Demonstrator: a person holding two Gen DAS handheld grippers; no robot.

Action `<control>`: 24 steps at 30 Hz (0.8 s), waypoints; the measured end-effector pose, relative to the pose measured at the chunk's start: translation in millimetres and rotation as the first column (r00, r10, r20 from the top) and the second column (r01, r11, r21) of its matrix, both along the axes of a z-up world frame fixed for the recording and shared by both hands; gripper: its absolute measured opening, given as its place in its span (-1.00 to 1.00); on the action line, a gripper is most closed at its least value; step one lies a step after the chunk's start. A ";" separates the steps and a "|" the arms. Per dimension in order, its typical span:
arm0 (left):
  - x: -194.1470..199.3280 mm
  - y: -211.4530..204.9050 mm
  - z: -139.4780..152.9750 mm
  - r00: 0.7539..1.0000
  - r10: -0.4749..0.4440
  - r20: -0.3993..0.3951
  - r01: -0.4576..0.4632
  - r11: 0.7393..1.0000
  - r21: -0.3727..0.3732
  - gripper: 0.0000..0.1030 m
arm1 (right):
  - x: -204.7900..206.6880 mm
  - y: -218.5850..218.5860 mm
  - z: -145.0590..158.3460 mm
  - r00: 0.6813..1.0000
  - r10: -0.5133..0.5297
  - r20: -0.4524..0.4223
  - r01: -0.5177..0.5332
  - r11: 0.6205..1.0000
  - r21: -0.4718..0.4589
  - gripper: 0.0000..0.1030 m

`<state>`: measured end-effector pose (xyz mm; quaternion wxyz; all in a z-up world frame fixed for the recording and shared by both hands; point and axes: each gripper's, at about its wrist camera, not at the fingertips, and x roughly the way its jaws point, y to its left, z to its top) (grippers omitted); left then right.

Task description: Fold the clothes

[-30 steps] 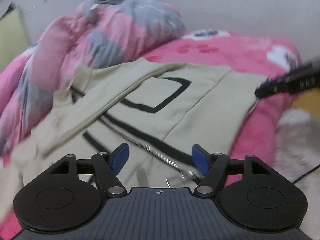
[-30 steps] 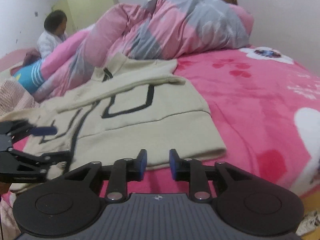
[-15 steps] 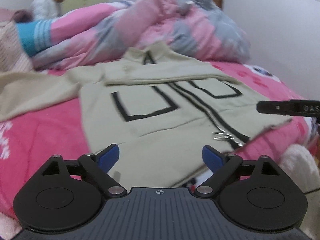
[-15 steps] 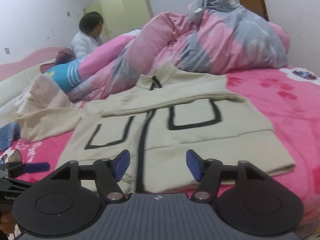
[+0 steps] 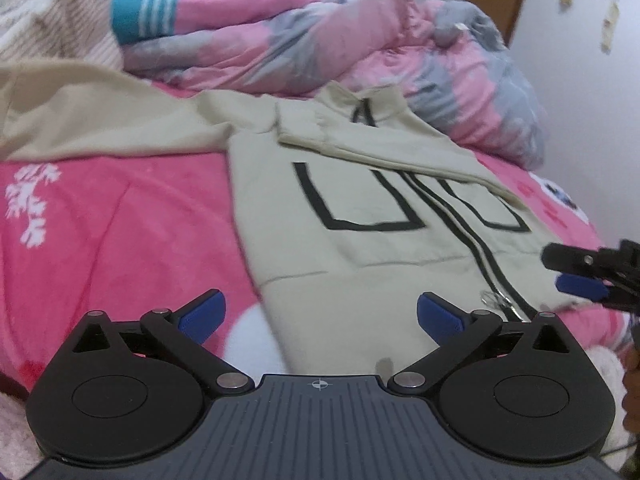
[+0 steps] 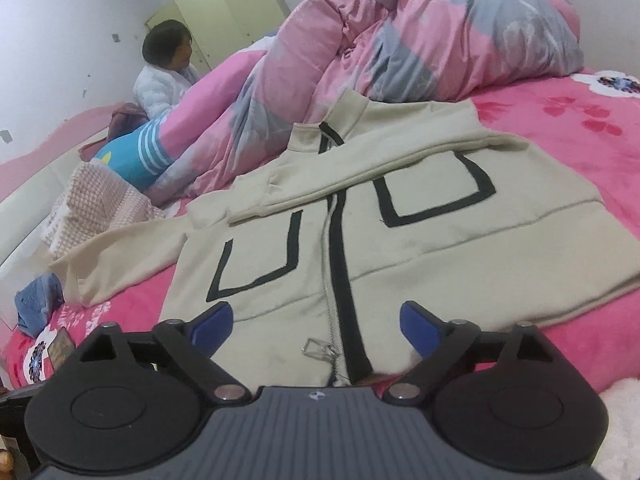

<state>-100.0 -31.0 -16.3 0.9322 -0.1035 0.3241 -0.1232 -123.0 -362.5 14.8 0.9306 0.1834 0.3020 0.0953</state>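
A beige zip jacket point(image 5: 360, 248) with black outlined pockets lies front-up on the pink bed point(image 5: 120, 240). One sleeve point(image 6: 360, 168) is folded across its chest, and the other sleeve point(image 6: 120, 256) stretches out to the left. My left gripper point(image 5: 320, 314) hovers near the hem's left part, its jaws opening with nothing pinched between them. My right gripper point(image 6: 316, 322) hangs over the hem at the zipper pull point(image 6: 316, 348). Its jaws are opening too, with no pad on the cloth. It also shows at the right edge of the left wrist view as the right gripper point(image 5: 576, 274).
A bunched pink and grey quilt point(image 6: 440, 32) lies behind the jacket. A person in a white jacket point(image 6: 164, 76) sits at the far left, near a knitted blanket point(image 6: 100, 208) and a denim piece point(image 6: 38, 304). A white wall bounds the right side.
Both grippers' jaws have spread wide apart. The left wrist view has rolled level and swung left along the hem. The right gripper has shifted left, and the zipper now sits between its fingers.
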 end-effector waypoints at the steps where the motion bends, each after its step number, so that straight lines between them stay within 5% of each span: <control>1: 2.6 4.1 0.7 1.000 0.004 0.008 -0.004 1.000 -0.016 0.99 | 2.7 3.8 1.1 1.000 0.000 0.002 0.000 1.000 -0.009 0.88; 6: 31.2 13.9 8.3 0.999 -0.013 0.037 0.014 0.999 -0.034 0.99 | 17.1 25.2 6.8 1.000 -0.003 0.024 0.005 0.998 -0.057 0.95; 12: 91.8 3.9 25.2 0.994 -0.022 0.106 0.017 0.999 0.048 0.99 | 36.6 39.6 15.0 0.995 -0.051 0.083 0.060 0.992 -0.114 0.98; 19: 183.2 -30.7 33.7 0.962 -0.135 0.236 0.108 0.986 0.126 0.98 | 84.3 30.1 27.2 0.985 -0.078 0.153 0.120 0.951 -0.286 0.97; 22: 217.9 -39.5 23.2 0.963 -0.148 0.224 0.123 0.985 0.122 0.89 | 112.8 21.1 31.6 0.977 -0.076 0.199 0.142 0.929 -0.341 0.90; 24: 235.1 -41.8 12.8 0.964 -0.152 0.218 0.128 0.985 0.119 0.84 | 136.4 15.4 31.2 0.972 -0.063 0.225 0.148 0.909 -0.388 0.61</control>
